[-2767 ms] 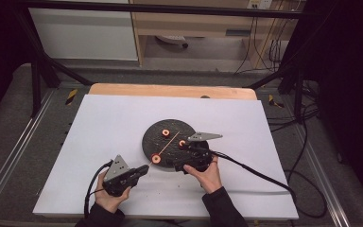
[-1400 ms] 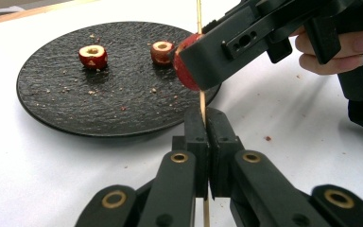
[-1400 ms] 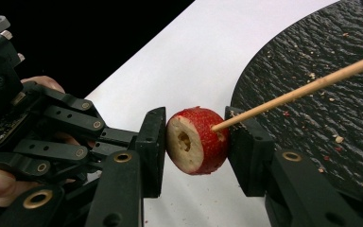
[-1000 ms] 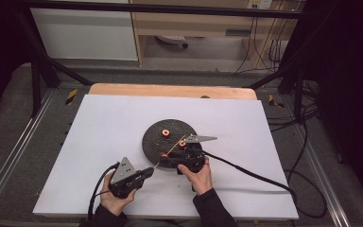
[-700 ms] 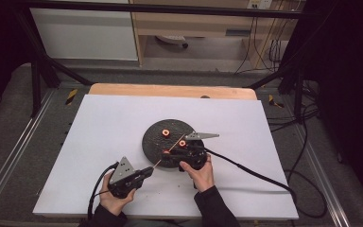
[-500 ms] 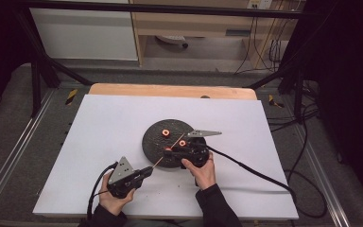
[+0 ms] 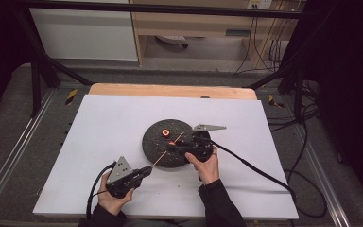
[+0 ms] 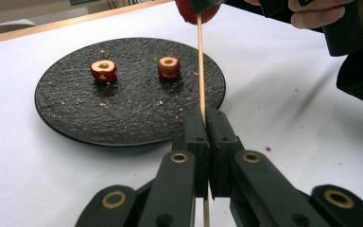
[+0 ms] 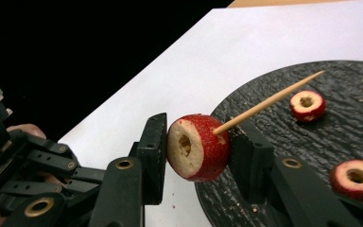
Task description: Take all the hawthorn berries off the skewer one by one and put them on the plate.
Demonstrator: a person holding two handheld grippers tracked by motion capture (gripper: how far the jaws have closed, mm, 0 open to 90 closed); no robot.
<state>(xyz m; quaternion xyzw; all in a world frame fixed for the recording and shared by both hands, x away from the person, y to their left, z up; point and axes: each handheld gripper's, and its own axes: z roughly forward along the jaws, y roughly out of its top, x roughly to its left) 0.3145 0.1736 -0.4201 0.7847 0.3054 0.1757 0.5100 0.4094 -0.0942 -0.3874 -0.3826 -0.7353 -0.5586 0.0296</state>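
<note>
Left gripper (image 8: 207,124): jaws pinched on a thin wooden skewer (image 8: 200,66), near the tabletop's (image 7: 104,118) near edge. Right gripper (image 9: 196,142): jaws clamped on a cored red fruit (image 9: 197,147), threaded on the skewer, raised over the black plate's (image 7: 152,144) near rim. Two more cored fruits (image 8: 104,71) lie on the plate, apart.

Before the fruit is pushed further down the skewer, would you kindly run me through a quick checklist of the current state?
1. Left gripper clamped on the skewer: ok, jaws shut on it.
2. Right gripper holding the cored red fruit: ok, one jaw on each side.
3. Skewer through the fruit: ok, its tip sticks out over the black plate.
4. Skewer straight, not bent: ok.
5. Two more cored fruits waiting on the plate: ok.
6. How far down the skewer the fruit sits: cannot tell.
</note>
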